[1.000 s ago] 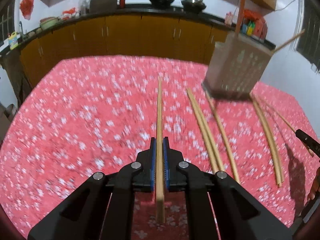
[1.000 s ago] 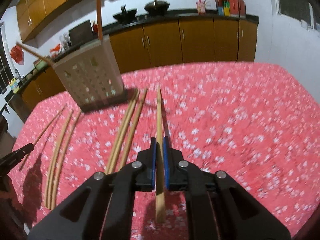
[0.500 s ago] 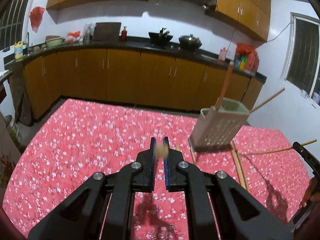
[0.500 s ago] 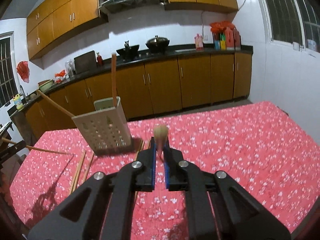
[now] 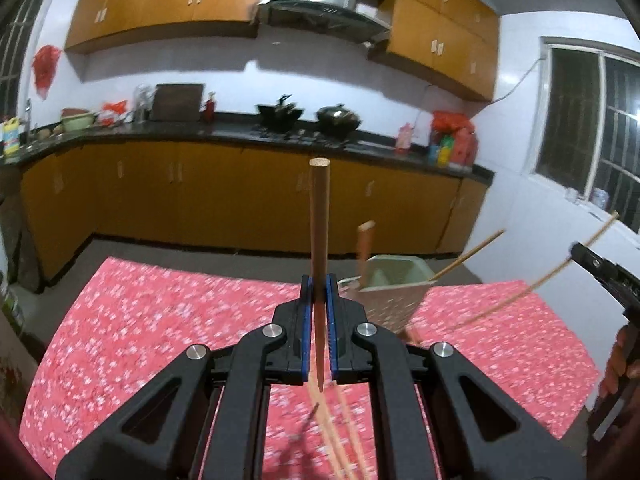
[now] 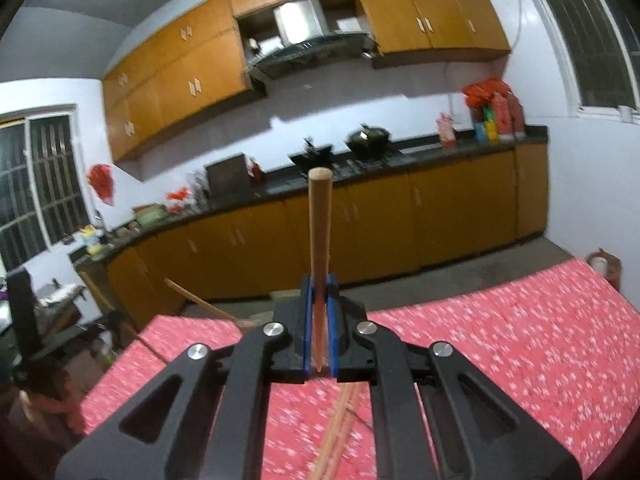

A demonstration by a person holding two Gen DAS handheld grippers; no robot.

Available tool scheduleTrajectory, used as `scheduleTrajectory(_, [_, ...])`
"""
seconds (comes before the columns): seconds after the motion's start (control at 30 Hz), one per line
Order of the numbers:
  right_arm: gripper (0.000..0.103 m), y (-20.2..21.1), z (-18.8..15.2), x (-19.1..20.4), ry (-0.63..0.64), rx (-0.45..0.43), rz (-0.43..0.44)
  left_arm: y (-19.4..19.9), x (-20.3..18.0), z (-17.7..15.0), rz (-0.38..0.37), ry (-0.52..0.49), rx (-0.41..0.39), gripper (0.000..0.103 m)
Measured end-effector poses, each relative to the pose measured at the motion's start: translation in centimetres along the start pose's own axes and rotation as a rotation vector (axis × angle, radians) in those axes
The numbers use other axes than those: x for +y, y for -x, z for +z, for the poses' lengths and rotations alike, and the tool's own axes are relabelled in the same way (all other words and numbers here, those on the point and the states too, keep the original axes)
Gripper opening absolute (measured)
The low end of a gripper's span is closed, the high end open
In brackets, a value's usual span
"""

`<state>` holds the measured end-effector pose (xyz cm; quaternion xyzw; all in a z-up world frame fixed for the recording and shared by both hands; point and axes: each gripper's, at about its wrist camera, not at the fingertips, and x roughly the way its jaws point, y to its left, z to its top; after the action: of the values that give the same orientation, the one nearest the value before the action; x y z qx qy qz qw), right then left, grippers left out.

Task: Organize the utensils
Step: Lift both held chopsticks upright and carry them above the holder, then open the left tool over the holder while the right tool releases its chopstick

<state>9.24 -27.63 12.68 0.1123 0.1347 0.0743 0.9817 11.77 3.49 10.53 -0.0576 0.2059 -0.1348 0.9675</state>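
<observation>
My left gripper is shut on a wooden chopstick that points up and away, lifted above the red table. The perforated utensil holder stands just to its right, with two chopsticks in it. My right gripper is shut on another chopstick, also raised. The holder is mostly hidden behind the right gripper's jaws; a chopstick leans out of it to the left. Loose chopsticks lie on the cloth below in the left wrist view and in the right wrist view.
The table has a red flowered cloth. The right gripper with its chopstick shows at the right edge of the left wrist view. Orange kitchen cabinets and a dark counter with pots stand beyond the table.
Both grippers have lifted their chopsticks off the table and tilted them up from flat to pointing upward. Both views now look across the kitchen instead of down at the cloth.
</observation>
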Motion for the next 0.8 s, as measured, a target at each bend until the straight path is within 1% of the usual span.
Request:
scheduleTrajectory(0.13, [0.008, -0.3, 1.9, 1.7, 0.017, -0.059, 0.028, 0.0, -2.5, 1.8, -0.063, 0.003, -0.045, 0.007])
scheduleTrajectory(0.23, [0.008, -1.2, 2.9, 2.7, 0.036, -0.1, 0.024, 0.0, -3.4, 3.2, -0.076, 0.018, -0.098, 0.007])
scheduleTrajectory(0.3, [0.008, -2.1, 3.4, 3.1, 0.045, -0.113, 0.022, -0.1, -4.2, 4.4, -0.065, 0.017, -0.152, 0.007])
scheduleTrajectory(0.4, [0.008, -3.6, 3.7, 3.4, 0.059, -0.113, 0.005, -0.6, -5.2, 5.9, -0.026, 0.01, -0.223, 0.007])
scheduleTrajectory(0.5, [0.008, -5.9, 3.6, 3.2, 0.063, -0.088, -0.01, -1.7, -5.8, 6.6, 0.019, -0.004, -0.273, 0.007])
scheduleTrajectory(0.67, [0.008, -8.9, 3.0, 2.8, 0.063, -0.019, -0.022, -4.9, -6.0, 6.4, 0.053, -0.012, -0.27, 0.007])
scheduleTrajectory(0.8, [0.008, -10.2, 2.3, 2.7, 0.073, 0.018, -0.022, -6.8, -5.9, 5.6, 0.05, 0.006, -0.243, 0.007])
